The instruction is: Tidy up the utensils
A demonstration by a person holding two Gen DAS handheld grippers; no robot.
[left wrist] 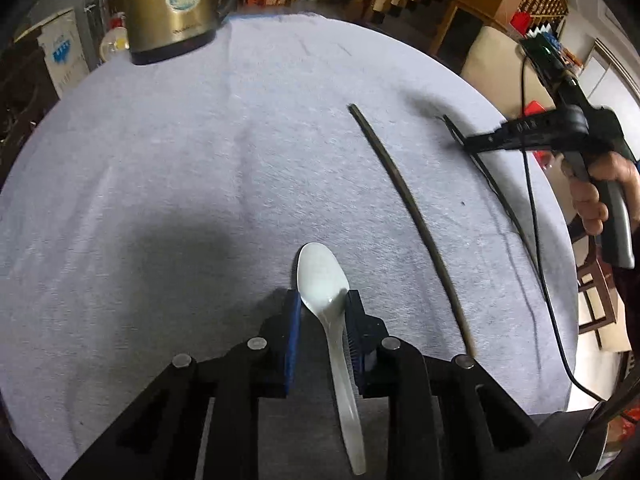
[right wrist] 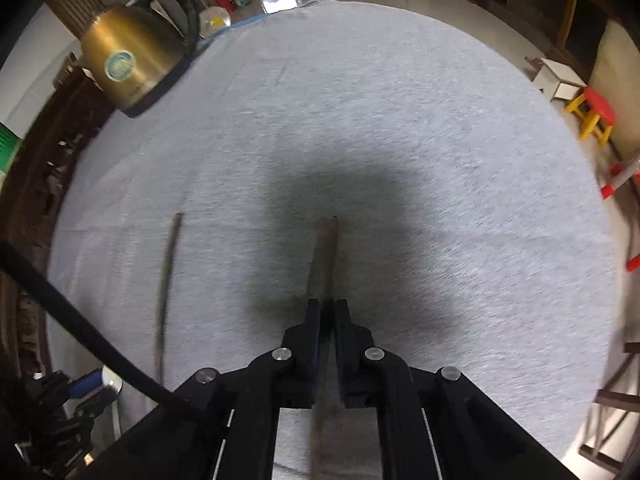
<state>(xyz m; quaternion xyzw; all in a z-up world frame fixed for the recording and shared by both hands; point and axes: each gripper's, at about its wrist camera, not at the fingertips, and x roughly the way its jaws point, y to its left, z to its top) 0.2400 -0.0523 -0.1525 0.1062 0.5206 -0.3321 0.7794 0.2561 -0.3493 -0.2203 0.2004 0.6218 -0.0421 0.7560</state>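
Observation:
A white spoon [left wrist: 322, 280] lies lengthwise between the blue pads of my left gripper [left wrist: 323, 306], bowl pointing away; both pads touch it where the bowl narrows into the handle. One dark chopstick [left wrist: 416, 216] lies loose on the grey cloth to the spoon's right, also seen as the chopstick [right wrist: 166, 292] in the right wrist view. My right gripper [right wrist: 328, 305] is shut on the second chopstick [right wrist: 329, 256], whose end sticks out ahead of the jaws. The left wrist view shows that right gripper [left wrist: 466, 143] at the table's right side, clamped on its chopstick [left wrist: 508, 204].
A brass-coloured electric kettle [left wrist: 172, 12] stands at the far left of the round table [left wrist: 200, 140], again the kettle [right wrist: 132, 68]. A black cable [left wrist: 536, 240] hangs over the right edge. A red and yellow stool [right wrist: 596, 112] stands on the floor beyond.

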